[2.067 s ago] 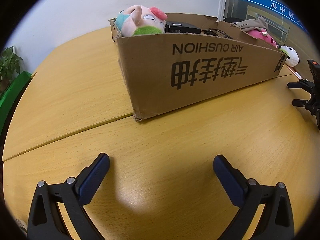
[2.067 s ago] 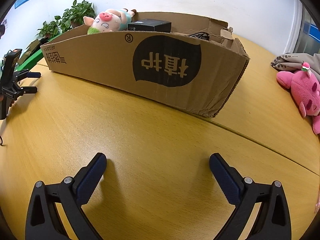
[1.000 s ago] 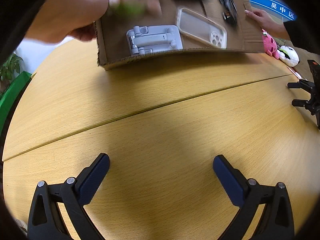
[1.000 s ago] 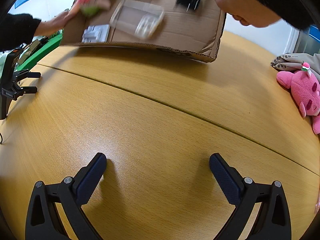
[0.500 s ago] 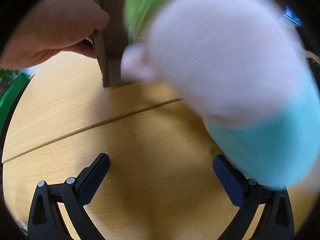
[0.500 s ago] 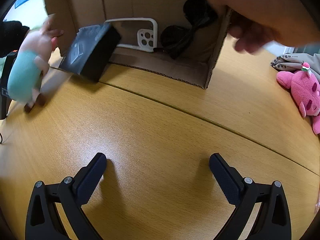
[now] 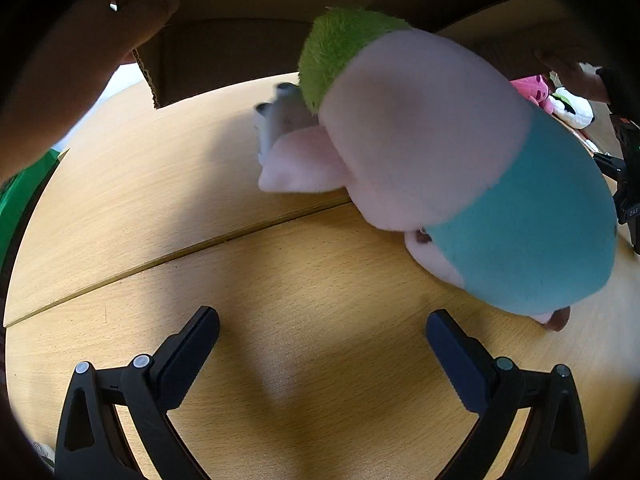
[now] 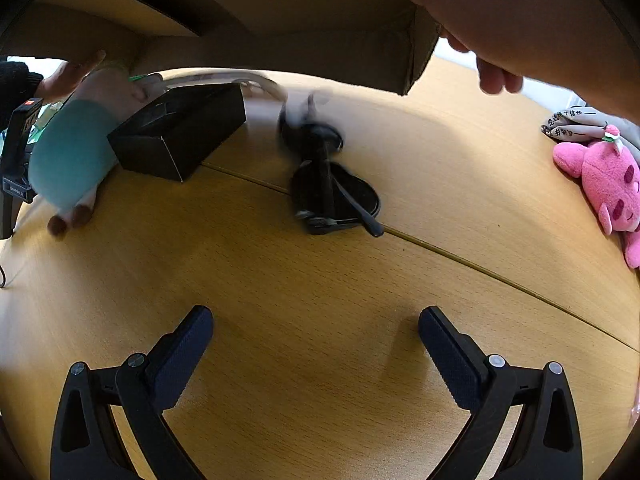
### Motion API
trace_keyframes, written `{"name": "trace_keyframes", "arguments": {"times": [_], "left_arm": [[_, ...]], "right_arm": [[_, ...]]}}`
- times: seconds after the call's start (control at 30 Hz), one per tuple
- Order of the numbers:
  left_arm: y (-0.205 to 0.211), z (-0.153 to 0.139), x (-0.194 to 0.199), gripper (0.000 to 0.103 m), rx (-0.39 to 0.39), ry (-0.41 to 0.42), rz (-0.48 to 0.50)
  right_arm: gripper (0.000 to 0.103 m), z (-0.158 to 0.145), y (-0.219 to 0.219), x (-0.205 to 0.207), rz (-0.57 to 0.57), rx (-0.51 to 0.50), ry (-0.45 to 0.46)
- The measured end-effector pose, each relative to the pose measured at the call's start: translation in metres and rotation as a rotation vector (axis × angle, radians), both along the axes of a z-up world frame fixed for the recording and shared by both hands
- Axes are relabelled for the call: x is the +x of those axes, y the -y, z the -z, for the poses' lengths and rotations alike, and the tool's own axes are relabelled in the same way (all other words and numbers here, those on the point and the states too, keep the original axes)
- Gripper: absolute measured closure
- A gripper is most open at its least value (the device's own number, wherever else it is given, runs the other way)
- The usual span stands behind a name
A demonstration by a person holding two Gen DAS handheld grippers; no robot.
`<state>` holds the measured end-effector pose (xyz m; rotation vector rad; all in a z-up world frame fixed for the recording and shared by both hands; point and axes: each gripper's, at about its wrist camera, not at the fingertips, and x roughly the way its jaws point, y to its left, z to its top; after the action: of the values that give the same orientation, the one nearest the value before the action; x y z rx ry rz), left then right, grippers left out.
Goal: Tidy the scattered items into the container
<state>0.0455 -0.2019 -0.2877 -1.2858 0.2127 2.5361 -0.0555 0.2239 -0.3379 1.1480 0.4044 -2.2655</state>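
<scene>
Resting low over the wooden table, the left gripper and right gripper each show fingers spread wide with nothing between them. Scattered items: pink plush pig in teal and green, lying on the table just ahead of the left gripper; black box touching the pig; dark sunglasses beside the box, across the table seam. Cardboard box, the container, is held tipped above the table by a person's hands; a pink plush toy lies well apart at the right edge.
</scene>
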Motion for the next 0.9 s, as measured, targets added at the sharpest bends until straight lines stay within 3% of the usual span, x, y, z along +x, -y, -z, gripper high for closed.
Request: {"name": "trace_keyframes", "arguments": {"times": [0.9], "left_arm": [[0.0088,0.0070,0.0021,0.000,0.001,-0.001,0.000]], "right_arm": [[0.000,-0.0077,-0.0009,0.0028,0.001,0.001,0.000]]}}
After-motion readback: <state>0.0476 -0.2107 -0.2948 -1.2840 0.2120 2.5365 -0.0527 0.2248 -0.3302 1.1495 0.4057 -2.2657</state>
